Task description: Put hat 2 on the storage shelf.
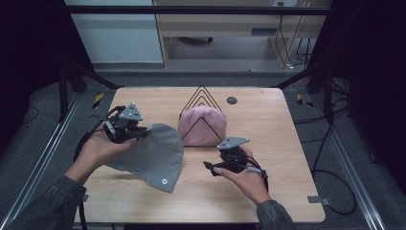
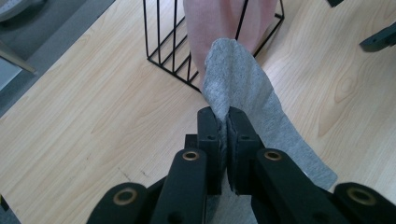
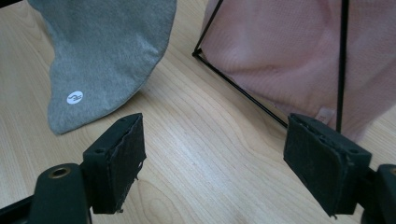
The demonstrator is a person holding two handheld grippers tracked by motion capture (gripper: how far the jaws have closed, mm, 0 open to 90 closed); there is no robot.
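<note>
Landmark: black wire rack (image 1: 203,108) on the wooden table (image 1: 268,120), holding a pink cloth (image 1: 203,125).
Left gripper (image 1: 142,132): jaws clamped on the grey cloth (image 1: 153,155), left of rack.
Right gripper (image 1: 208,166): jaws wide apart, holding nothing, in front of rack.

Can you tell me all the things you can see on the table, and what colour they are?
grey cloth: one, grey with a small white round mark, left-middle of the table, one edge lifted by the left gripper
pink cloth: one, pink, inside the wire rack at the table's middle
wire rack: one, black, triangular, middle-back of the table
table: one, light wood
round cap: one, dark, set in the tabletop near the back edge
left gripper: one, black, jaws shut on the grey cloth
right gripper: one, black, jaws open above bare wood, near the rack
hands: two, each holding a gripper
</note>
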